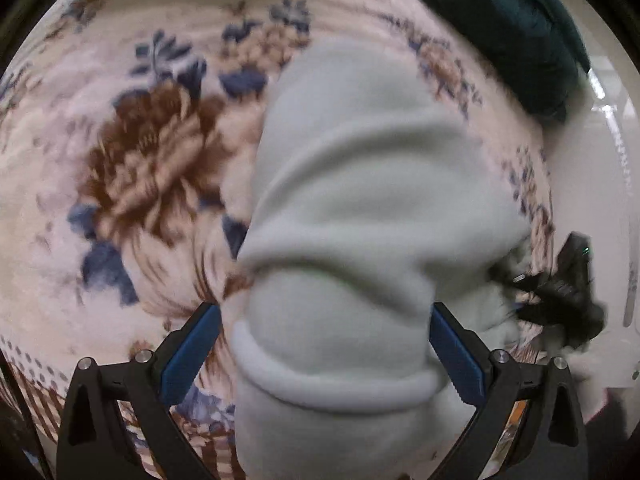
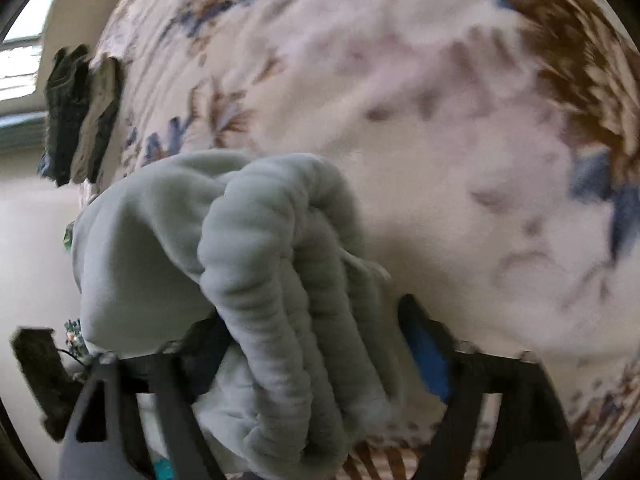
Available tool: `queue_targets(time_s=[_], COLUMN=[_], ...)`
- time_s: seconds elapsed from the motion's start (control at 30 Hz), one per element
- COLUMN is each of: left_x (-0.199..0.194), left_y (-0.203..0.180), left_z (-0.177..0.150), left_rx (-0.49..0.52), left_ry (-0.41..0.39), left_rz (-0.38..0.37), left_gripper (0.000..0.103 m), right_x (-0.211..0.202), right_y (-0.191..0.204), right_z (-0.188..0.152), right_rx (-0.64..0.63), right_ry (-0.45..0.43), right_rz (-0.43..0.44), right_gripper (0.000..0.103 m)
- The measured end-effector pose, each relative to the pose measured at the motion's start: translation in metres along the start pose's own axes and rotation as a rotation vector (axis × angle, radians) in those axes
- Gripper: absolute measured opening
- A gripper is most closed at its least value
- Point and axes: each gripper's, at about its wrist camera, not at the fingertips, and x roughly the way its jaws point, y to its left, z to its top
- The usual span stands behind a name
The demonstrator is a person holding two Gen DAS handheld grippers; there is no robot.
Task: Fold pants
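Note:
The pale grey-green fleece pants (image 1: 360, 200) hang over a floral blanket. My left gripper (image 1: 326, 320) is shut on a hemmed end of the pants, its blue pads (image 1: 192, 352) pressing the fabric on both sides. In the right wrist view the gathered ribbed waistband of the pants (image 2: 280, 300) fills the space between the fingers. My right gripper (image 2: 312, 344) is shut on it. The right gripper also shows at the right edge of the left wrist view (image 1: 560, 292), holding the pants' other end. Both views are motion-blurred.
A cream blanket with brown and blue flowers (image 1: 140, 160) covers the surface beneath (image 2: 440, 140). A dark green cloth (image 1: 512, 32) lies at the far right edge. A dark object (image 2: 76, 112) sits at the blanket's left edge. White floor (image 1: 600, 160) lies beyond.

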Motion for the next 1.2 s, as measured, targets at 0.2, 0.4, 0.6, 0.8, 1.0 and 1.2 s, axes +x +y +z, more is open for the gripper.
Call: queue_targets(time_s=[0.2, 0.4, 0.6, 0.8, 1.0, 1.2], left_x=[0.005, 0.01, 0.0, 0.002, -0.004, -0.005], left_y=[0.007, 0.011, 0.01, 0.023, 0.023, 0.026], left_z=[-0.008, -0.006, -0.008, -0.012, -0.021, -0.034], left_rx=[-0.034, -0.007, 0.013, -0.023, 0.0, 0.037], left_ry=[0.01, 0.017, -0.012, -0.019, -0.054, -0.093], left_rz=[-0.027, -0.014, -0.038, -0.098, -0.116, -0.123], left_gripper=[0.103, 0.103, 0.103, 0.102, 0.086, 0.062], right_x=[-0.05, 0.012, -0.052, -0.034, 0.105, 0.181], right_y=[0.021, 0.057, 0.102, 0.246, 0.363, 0.375], right_z=[-0.012, -0.056, -0.038, 0.008, 0.035, 0.049], right_rx=[-0.065, -0.371, -0.307, -0.59, -0.911, -0.923], right_ry=[-0.049, 0.177, 0.021, 0.071, 0.38, 0.53], right_rz=[-0.139, -0.453, -0.273, -0.144, -0.317, -0.458], right_gripper=[0.084, 0.084, 0.083, 0.083, 0.083, 0.047])
